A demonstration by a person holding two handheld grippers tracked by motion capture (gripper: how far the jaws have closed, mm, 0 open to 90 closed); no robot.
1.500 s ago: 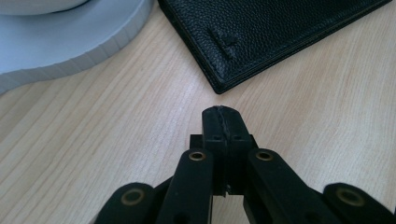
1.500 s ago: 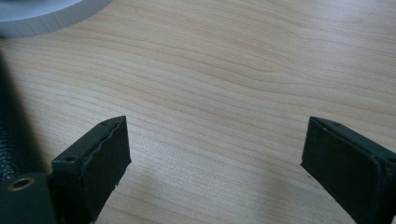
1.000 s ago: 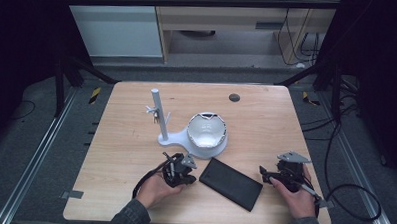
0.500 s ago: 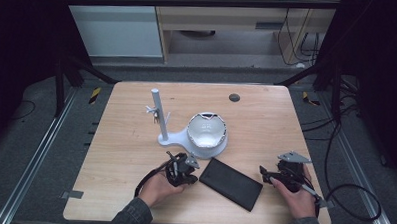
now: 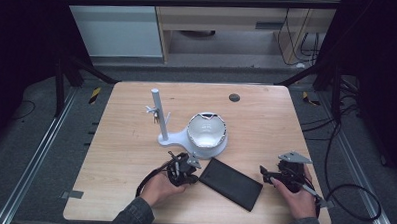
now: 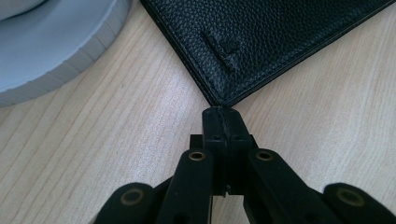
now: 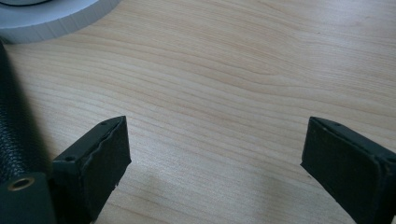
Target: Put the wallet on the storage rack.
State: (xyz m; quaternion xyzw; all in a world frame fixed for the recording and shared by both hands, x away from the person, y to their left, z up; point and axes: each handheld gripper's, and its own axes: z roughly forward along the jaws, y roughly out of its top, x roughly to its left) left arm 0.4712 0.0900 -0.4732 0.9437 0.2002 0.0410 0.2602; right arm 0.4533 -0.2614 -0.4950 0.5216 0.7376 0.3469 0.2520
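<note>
Jaws of left gripper (image 6: 223,122) pressed together, tips at the near corner of the black leather wallet (image 6: 261,42), touching or just short of it; cannot tell whether any leather is pinched. Jaws of right gripper (image 7: 215,154) spread wide apart over bare wood, nothing between them. Wallet lying flat on the wooden surface (image 5: 125,139), set diagonally between the two grippers, seen in the high view (image 5: 231,183). Left gripper (image 5: 183,166) at the wallet's left corner, held in left hand (image 5: 156,188). Right gripper (image 5: 279,176) near the wallet's right end but apart from it, held in right hand (image 5: 299,198). White round base (image 5: 208,147) with a bowl-shaped part (image 5: 206,131) just beyond the wallet; white upright post (image 5: 159,113) to its left. Small dark disc (image 5: 234,97) toward the far edge.
</note>
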